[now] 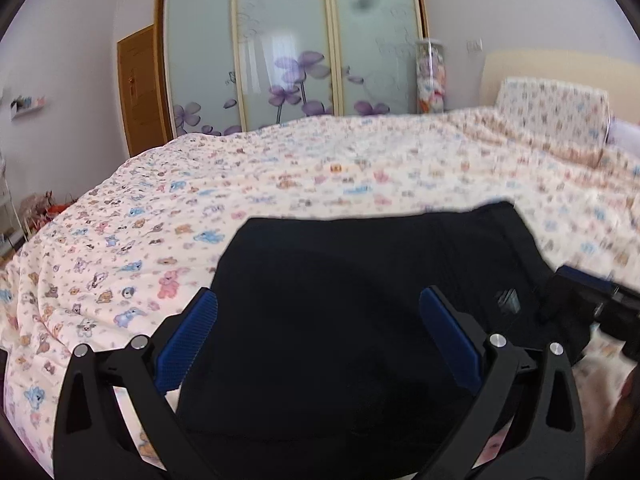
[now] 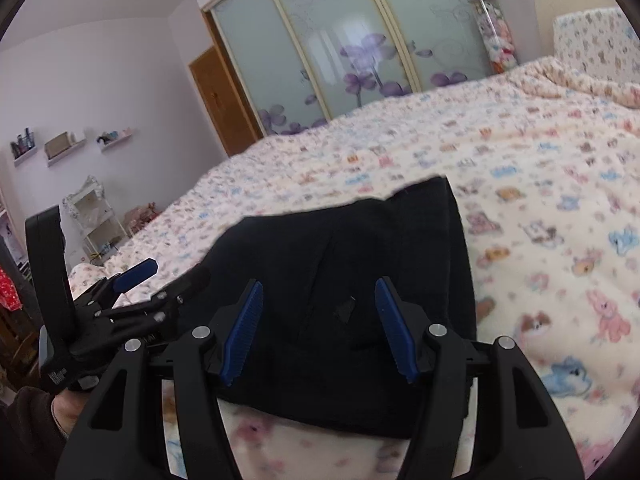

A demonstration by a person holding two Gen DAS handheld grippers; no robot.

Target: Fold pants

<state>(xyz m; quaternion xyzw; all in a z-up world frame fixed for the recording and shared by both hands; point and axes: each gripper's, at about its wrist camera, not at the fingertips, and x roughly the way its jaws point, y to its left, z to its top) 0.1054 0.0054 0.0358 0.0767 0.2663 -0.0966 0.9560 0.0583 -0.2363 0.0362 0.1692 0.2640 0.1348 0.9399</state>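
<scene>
1. The pants point(image 1: 360, 320), black and folded into a compact block, lie on the bed point(image 1: 280, 168) near its near edge, resting flat on the cartoon-animal quilt point(image 2: 540, 208).
2. The block's far edge is slightly uneven, with one corner raised towards the headboard side; a small label or tag point(image 2: 346, 309) shows on the top layer.
3. The left gripper point(image 1: 318, 336) hovers over the near part of the pants with its jaws spread wide. Its blue pads point(image 1: 188, 344) stand clear of the cloth on either side; nothing is pinched between them.
4. The right gripper point(image 2: 318, 330) is likewise released, jaws parted, with no fabric caught between the pads point(image 2: 244, 332). The pants lie beneath and beyond it.
5. In the right wrist view the left gripper appears at the left, beside the pants' left edge, with a hand point(image 2: 64, 412) and dark sleeve point(image 2: 24, 432) below it.
6. In the left wrist view the right gripper's body point(image 1: 600, 304) is seen at the pants' right edge; contact with the cloth cannot be told.
7. Beyond the bed's far edge stands a wardrobe point(image 1: 288, 48) with frosted sliding doors bearing purple flowers, a wooden door point(image 1: 138, 92) to its left.
8. A pillow point(image 1: 552, 108) in matching print stands at the headboard end.
</scene>
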